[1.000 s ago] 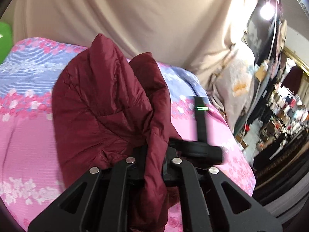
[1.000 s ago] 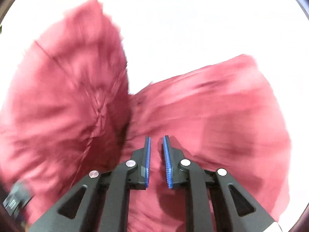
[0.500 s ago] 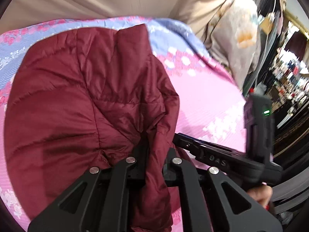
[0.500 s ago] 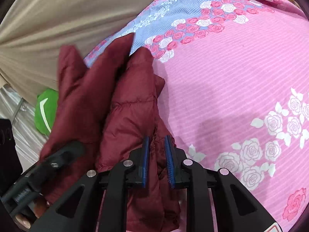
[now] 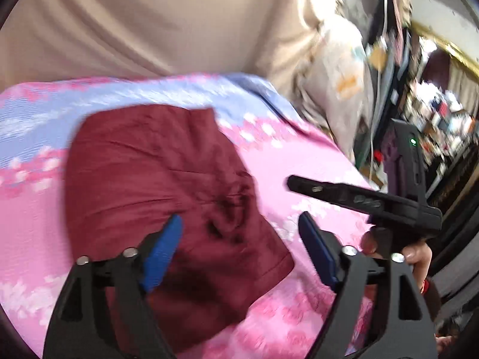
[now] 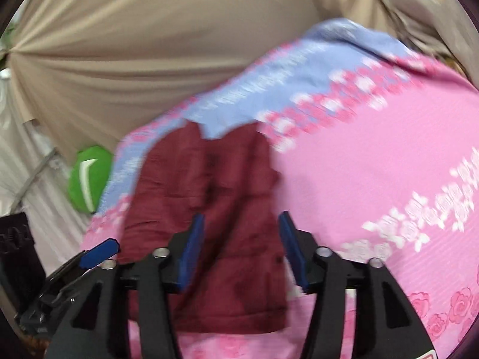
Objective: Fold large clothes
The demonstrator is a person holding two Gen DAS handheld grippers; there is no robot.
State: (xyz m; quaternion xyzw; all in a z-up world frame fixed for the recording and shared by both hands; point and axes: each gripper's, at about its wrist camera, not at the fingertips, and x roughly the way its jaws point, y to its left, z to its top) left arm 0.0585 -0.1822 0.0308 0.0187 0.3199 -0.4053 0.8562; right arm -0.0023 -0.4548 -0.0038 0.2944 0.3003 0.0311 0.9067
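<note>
A dark red quilted jacket [image 5: 161, 197] lies folded on the pink and blue flowered bedspread [image 5: 299, 179]. My left gripper [image 5: 239, 254] hovers over its near edge, jaws opening, the blue pads clear of the cloth. In the right wrist view the same jacket [image 6: 209, 197] lies under my right gripper [image 6: 242, 251], whose jaws are opening too, with nothing pressed between the pads. The right gripper's black body [image 5: 359, 200] and the hand holding it show at the right of the left wrist view. A blue pad of the left gripper [image 6: 100, 251] shows low at the left.
A beige curtain [image 5: 149, 24] hangs behind the bed. A green cushion [image 6: 88, 179] sits past the bed's far left corner. Crowded shelves and a hanging cable [image 5: 377, 89] stand to the right of the bed. A grey patterned pillow [image 5: 338, 89] leans at the bed's far right.
Both grippers were shut on the jacket's edge and now stand open, with the jacket dropped flat on the bedspread. Both have pulled back from the cloth.
</note>
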